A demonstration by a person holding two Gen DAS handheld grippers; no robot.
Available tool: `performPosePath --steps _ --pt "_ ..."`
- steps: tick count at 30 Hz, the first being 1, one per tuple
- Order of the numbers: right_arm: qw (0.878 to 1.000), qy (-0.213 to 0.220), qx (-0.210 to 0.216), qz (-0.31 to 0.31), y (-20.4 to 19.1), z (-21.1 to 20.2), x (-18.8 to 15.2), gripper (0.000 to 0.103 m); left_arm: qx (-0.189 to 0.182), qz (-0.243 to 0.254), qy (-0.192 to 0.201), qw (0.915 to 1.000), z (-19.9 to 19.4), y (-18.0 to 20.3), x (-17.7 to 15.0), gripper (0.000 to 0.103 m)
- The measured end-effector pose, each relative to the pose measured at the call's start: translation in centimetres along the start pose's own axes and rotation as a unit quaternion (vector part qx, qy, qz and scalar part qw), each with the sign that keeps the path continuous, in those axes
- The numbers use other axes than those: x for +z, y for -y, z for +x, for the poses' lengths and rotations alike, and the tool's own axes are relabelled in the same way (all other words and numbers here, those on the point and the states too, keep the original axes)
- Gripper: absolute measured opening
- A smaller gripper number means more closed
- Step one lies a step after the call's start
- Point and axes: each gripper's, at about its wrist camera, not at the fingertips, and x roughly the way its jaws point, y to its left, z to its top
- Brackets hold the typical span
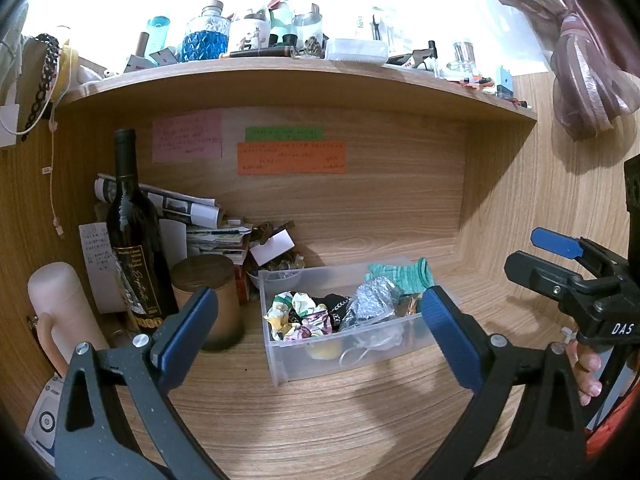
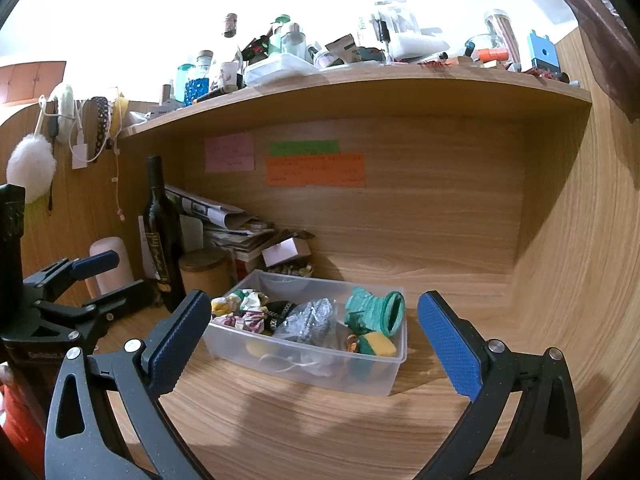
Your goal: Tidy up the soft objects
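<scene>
Left of frame in both views: a dark wine bottle (image 1: 134, 236) and a brown lidded jar (image 1: 210, 300) stand on the table (image 1: 320, 420), the jar just beside the left short wall of the clear plastic bin (image 1: 280, 364). A pink tumbler (image 1: 60, 312) stands further left.

Centre: the bin holds the soft objects. From left to right in the right wrist view these are a crumpled floral cloth (image 2: 244, 312), a dark item with a chain, a clear crinkled bag (image 2: 310, 318), a green knitted piece (image 2: 376, 310) and a green-and-yellow piece (image 2: 378, 344) at the right end. The bin's long axis runs left to right across both views, slightly skewed.

The left tool (image 1: 318, 334) is spread wide and holds nothing; the bin lies straight ahead between its fingers. The right tool (image 2: 314, 344) is likewise wide apart and empty, with the bin ahead. Judged from framing, neither is clearly nearer.

Right of frame: bare table extends from the bin to the side panel (image 2: 560, 260), offering open room. Overhead, a cluttered shelf (image 2: 360, 80) limits lift height.
</scene>
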Motion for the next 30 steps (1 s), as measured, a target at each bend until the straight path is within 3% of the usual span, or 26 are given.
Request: performPosePath --steps 30 --pt "1.000 -0.003 -0.003 0.012 -0.07 0.17 -0.08 0.103 -0.003 -0.010 -0.005 0.9999 0.60 -0.67 -0.19 0.103"
